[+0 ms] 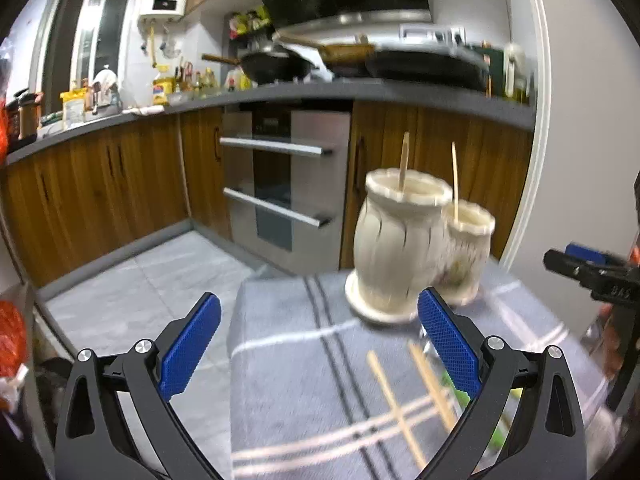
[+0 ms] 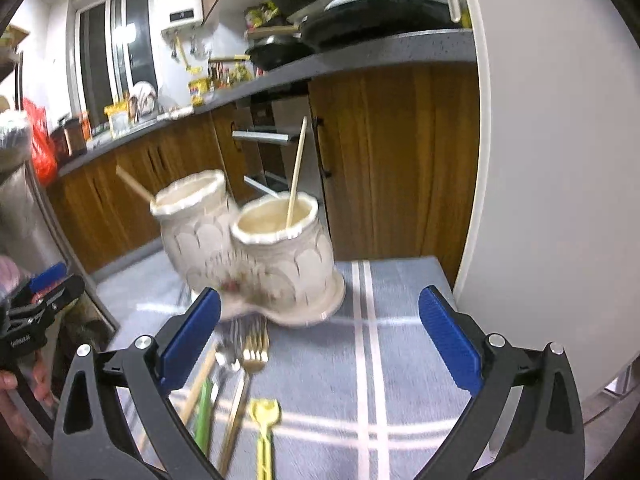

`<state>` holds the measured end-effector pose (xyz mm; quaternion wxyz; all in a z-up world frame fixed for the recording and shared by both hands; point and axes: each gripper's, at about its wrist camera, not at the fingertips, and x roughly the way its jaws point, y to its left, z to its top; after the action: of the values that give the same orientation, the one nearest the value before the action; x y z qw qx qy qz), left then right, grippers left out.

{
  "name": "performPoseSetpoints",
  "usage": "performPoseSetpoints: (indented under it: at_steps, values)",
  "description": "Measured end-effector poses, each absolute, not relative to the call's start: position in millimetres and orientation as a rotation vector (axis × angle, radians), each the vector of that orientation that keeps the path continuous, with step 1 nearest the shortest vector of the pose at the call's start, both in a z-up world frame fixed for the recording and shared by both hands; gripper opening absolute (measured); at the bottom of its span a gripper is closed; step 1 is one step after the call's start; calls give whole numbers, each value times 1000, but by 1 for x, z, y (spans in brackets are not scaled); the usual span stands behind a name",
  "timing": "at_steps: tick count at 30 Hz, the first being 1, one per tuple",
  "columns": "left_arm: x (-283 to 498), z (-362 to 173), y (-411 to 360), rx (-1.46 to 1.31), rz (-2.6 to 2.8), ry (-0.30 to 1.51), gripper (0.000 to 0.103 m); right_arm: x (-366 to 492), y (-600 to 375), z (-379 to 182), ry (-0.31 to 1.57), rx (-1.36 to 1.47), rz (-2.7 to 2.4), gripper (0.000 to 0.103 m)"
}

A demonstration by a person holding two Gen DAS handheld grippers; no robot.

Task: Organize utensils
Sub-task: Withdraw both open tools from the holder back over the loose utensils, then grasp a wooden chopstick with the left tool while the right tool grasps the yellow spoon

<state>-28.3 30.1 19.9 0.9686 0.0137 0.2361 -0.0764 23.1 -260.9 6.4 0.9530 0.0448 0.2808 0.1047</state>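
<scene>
A cream double-pot utensil holder [image 1: 404, 248] stands on a small table with a grey-blue striped cloth [image 1: 304, 380]; it also shows in the right wrist view [image 2: 260, 256]. One wooden chopstick [image 1: 404, 160] stands in each pot [image 2: 297, 168]. Loose chopsticks [image 1: 394, 404] lie on the cloth. A gold fork [image 2: 250, 356], a yellow utensil [image 2: 264, 432], a green utensil [image 2: 204, 412] and a spoon lie in front of the holder. My left gripper [image 1: 320, 344] is open and empty above the cloth. My right gripper [image 2: 320, 340] is open and empty just short of the holder.
Wooden kitchen cabinets [image 1: 100, 188] and a steel oven [image 1: 280, 180] stand behind the table. A white wall edge [image 2: 540, 160] is at the right. The table's left edge drops to a tiled floor [image 1: 152, 280]. The other gripper shows at the right edge [image 1: 592, 276].
</scene>
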Motion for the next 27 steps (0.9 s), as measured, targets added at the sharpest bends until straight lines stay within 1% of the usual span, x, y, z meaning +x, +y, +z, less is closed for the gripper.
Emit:
performPoseSetpoints:
  at_steps: [10,15,22,25,26,27]
  values:
    - [-32,-15,16,112,-170,686,98,12,-262,-28,707,-10,230,98]
    - [-32,-28,5,139,-179,758,98,5,-249,-45,799,-87,291,97]
    - [-31,-47,-12,184,-217,839,98,-1,-237,-55,861,-149,344,97]
    - [-32,-52,-18,207,-232,854,95,-1,-235,-58,879,-153,357,97]
    - [-32,-52,-19,209,-237,853,92,-1,-235,-59,884,-153,360,94]
    - [-32,-52,-21,211,-243,853,88,0,-234,-60,895,-151,367,89]
